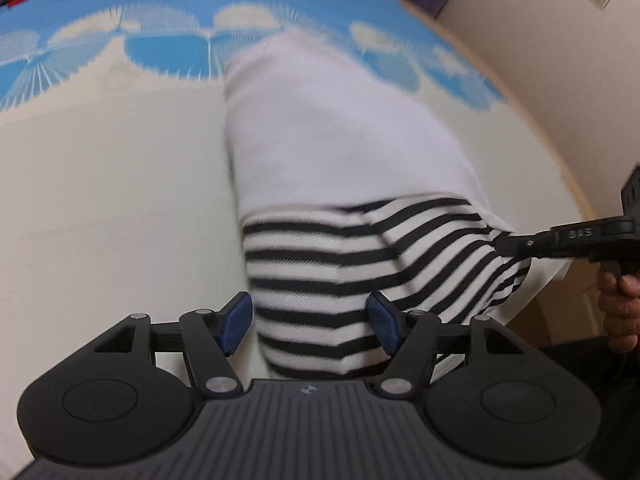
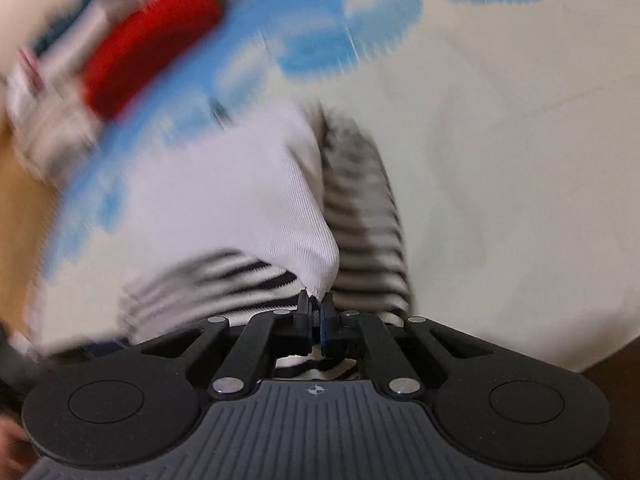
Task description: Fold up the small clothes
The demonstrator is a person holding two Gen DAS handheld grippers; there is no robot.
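Left wrist view first: our left gripper (image 1: 310, 326) hangs with its blue pads (image 1: 236, 326) spread wide at 9 and 3 o'clock of the striped end of the garment (image 1: 320, 184). Cloth lies between the pads, but neither one presses on it, so we hold nothing there. The garment, white in its upper half and black-and-white striped in its lower half, lies on the pale bedsheet (image 1: 112, 200), with the sheet's blue pattern up at 12 o'clock. Over at 3 o'clock the right gripper (image 1: 502, 245) reaches in from the frame edge and pinches the cloth at its right border, a hand (image 1: 618, 304) behind it.

Right wrist view confirms that: the right gripper (image 2: 316, 318) is shut tight, with a peak of white fabric (image 2: 320, 280) caught between its 2 pads. The striped part trails away toward 1 o'clock. A red item (image 2: 148, 44) sits far off at 10 o'clock, blurred.

We judge this piece light, limp and stretchy. It will sag and bunch wherever it is lifted, and it carries no risk of breaking. A thin edge can slide out of smooth pads, so we would bite a hem or corner deeply. For the left side, the striped bottom edge at 6 o'clock looks the best hold.
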